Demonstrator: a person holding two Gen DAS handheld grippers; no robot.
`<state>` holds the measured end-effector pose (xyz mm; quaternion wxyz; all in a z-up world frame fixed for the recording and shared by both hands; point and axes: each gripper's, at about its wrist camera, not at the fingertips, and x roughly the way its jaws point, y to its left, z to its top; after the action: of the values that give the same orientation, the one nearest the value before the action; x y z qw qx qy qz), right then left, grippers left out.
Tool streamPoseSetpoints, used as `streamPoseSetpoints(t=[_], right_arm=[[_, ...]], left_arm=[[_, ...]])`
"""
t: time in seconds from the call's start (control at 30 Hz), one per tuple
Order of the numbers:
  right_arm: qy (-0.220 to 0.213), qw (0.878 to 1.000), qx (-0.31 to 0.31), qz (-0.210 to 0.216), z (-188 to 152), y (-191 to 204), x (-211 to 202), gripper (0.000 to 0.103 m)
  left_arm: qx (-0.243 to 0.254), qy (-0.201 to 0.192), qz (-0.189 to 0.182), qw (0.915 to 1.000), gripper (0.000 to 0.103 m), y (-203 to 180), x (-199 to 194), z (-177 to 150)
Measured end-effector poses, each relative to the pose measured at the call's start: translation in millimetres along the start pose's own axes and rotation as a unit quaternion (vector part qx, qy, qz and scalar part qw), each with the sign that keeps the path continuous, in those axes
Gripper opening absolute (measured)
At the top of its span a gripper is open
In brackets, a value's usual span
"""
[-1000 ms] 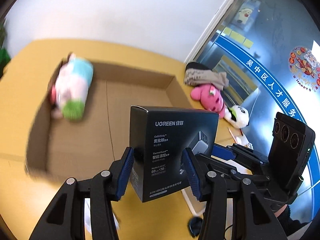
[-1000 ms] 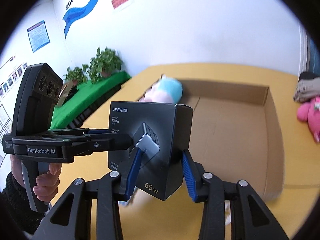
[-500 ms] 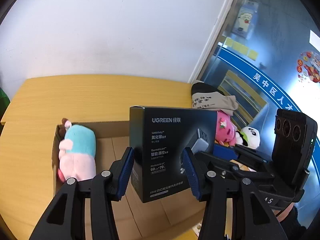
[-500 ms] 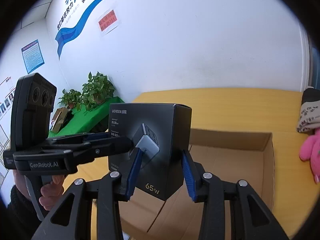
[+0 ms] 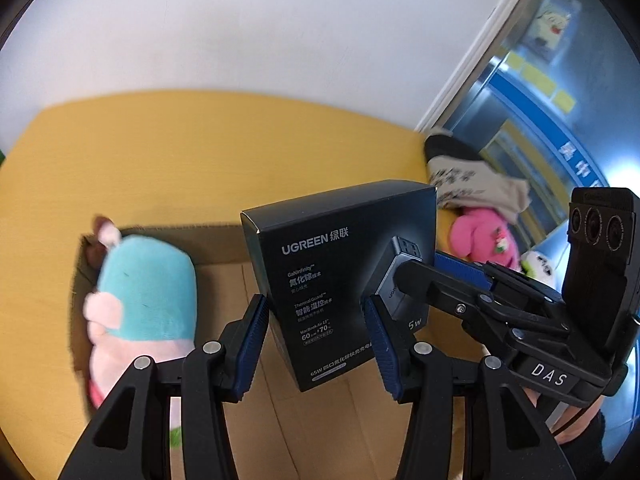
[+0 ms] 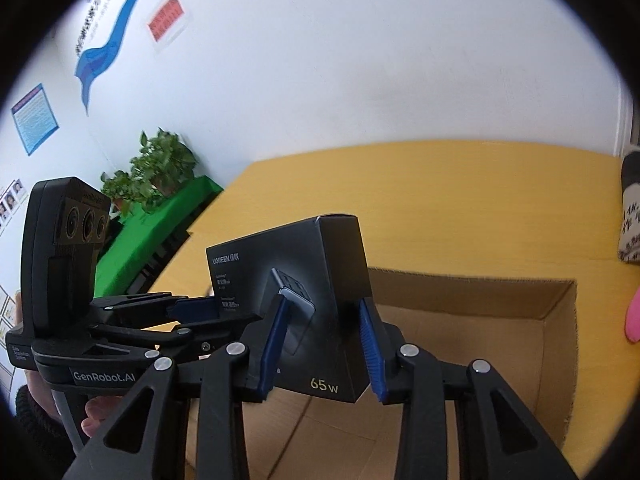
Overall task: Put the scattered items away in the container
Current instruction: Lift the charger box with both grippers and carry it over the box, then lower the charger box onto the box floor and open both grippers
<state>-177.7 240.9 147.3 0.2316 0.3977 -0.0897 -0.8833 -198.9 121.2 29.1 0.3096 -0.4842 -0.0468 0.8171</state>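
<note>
A black UGREEN charger box (image 5: 340,280) is held in the air over the open cardboard box (image 5: 224,236). My left gripper (image 5: 316,344) is shut on the charger box, and so is my right gripper (image 6: 324,340), which grips its narrow sides (image 6: 320,304). The right gripper also shows from the side in the left wrist view (image 5: 480,292), and the left gripper shows in the right wrist view (image 6: 192,308). A pink and teal plush toy (image 5: 140,300) lies inside the cardboard box (image 6: 560,320) at its left end.
On the yellow table (image 5: 180,152) to the right of the cardboard box lie a pink plush (image 5: 480,240), a panda plush (image 5: 536,268) and a folded printed cloth (image 5: 472,176). A green-covered surface with potted plants (image 6: 160,168) stands beyond the table's left side.
Both grippers have tilted down a little with the charger box still held between them over the cardboard box. The plush toy inside now looks closer.
</note>
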Motion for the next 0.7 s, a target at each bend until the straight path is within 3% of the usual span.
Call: streamPoseSetpoints(t=[0.27, 0.7], right_arm=[[0.061, 0.997, 0.052, -0.011, -28, -40, 58, 0.034], [0.1, 0.99, 0.099, -0.008, -39, -53, 100, 0.032]], left_arm=[[-0.008, 0.071, 0.015, 0.9973, 0.053, 14, 69, -11], [-0.014, 0.094, 0.039, 0.9947, 0.053, 24, 103, 1]])
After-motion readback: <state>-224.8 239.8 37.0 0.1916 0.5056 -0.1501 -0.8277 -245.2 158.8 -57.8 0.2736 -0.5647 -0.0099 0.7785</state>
